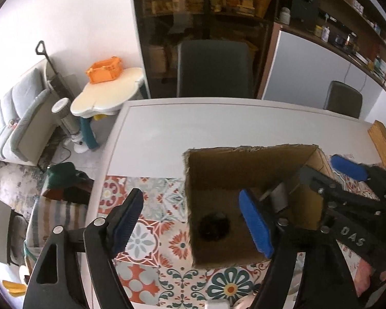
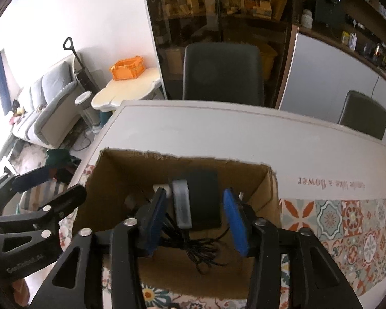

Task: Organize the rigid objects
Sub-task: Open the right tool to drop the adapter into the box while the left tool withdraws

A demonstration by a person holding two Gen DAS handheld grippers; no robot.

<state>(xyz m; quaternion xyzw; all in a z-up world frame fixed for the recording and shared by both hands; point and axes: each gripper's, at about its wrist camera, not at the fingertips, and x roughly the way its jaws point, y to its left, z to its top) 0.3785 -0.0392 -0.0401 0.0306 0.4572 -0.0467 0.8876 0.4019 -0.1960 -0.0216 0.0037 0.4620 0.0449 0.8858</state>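
Note:
An open cardboard box (image 2: pixel 267 195) stands on a tile-patterned mat (image 1: pixel 154 206) on the white table (image 1: pixel 193 128). Inside it lie a black block with a grey band (image 2: pixel 203 200) and a tangled black cable (image 2: pixel 200 252), which the left wrist view shows as a dark coil (image 1: pixel 213 228). My right gripper (image 2: pixel 194 222) reaches into the box. It is open, with its blue pads (image 2: pixel 235 224) on either side of the block and slightly apart from it. My left gripper (image 1: pixel 191 222) is open and straddles the box's left wall, one finger over the mat, the other inside.
A dark chair (image 1: pixel 213 69) stands at the table's far edge, a second one (image 1: pixel 343 100) to the right. A woven tan item (image 1: pixel 383 141) lies at the table's right end. Left of the table are a small cream table with an orange crate (image 1: pixel 104 70) and a sofa (image 1: pixel 15 118).

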